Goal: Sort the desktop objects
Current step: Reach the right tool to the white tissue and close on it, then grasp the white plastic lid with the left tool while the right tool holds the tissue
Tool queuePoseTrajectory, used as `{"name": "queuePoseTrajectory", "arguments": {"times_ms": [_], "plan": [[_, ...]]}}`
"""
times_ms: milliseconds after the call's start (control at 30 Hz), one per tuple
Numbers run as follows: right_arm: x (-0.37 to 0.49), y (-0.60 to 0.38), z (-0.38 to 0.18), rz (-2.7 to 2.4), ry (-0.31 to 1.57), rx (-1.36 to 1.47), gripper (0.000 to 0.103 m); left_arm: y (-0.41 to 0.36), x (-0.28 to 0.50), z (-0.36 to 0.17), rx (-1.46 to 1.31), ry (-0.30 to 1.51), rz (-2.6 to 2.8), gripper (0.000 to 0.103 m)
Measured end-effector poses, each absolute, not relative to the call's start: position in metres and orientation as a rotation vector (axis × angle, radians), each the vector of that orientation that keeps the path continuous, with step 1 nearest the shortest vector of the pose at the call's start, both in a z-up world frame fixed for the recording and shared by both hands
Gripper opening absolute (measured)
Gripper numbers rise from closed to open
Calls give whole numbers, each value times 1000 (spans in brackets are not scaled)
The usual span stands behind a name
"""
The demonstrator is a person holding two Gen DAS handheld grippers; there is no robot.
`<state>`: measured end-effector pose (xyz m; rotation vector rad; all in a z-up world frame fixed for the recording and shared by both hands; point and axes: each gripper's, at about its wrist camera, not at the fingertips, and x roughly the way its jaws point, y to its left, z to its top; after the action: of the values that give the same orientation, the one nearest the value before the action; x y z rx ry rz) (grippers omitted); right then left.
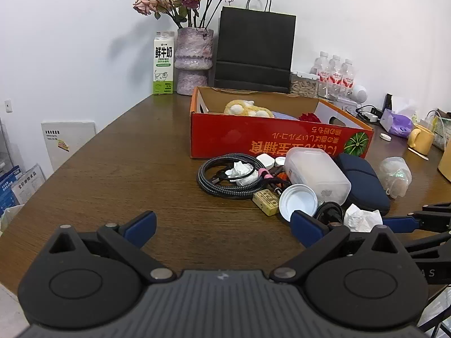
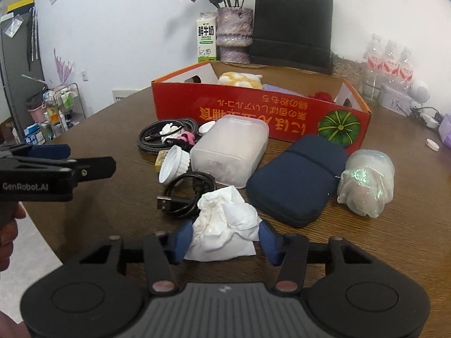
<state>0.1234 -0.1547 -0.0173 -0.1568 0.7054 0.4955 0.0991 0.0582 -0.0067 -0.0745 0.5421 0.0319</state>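
Right gripper (image 2: 224, 240) is clamping the crumpled tissue (image 2: 225, 225) on the table (image 2: 112, 211), just in front of the red box (image 2: 253, 112), beside the black cable (image 2: 183, 194). Left gripper (image 1: 222, 228) is hanging spread wide, gripping nothing.

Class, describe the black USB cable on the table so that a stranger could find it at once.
Start at the red cardboard box. In front of it lies a frosted plastic container; the black USB cable is coiled just nearer, touching a crumpled tissue. Unlike the braided grey cable, it is smooth and plain black.
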Motion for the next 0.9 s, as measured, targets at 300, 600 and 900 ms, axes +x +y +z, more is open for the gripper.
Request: {"name": "queuePoseTrajectory", "arguments": {"times_ms": [300,600,900], "plan": [[122,-161,-13,527,696,-118,8,48,106,-7,-63,544,-6,103],[127,-197,9,467,613,-44,8,20,135,-2,-37,543,-77,99],[144,-225,17,418,578,-5,8,5,157,-7,-25,587,-82,78]]}}
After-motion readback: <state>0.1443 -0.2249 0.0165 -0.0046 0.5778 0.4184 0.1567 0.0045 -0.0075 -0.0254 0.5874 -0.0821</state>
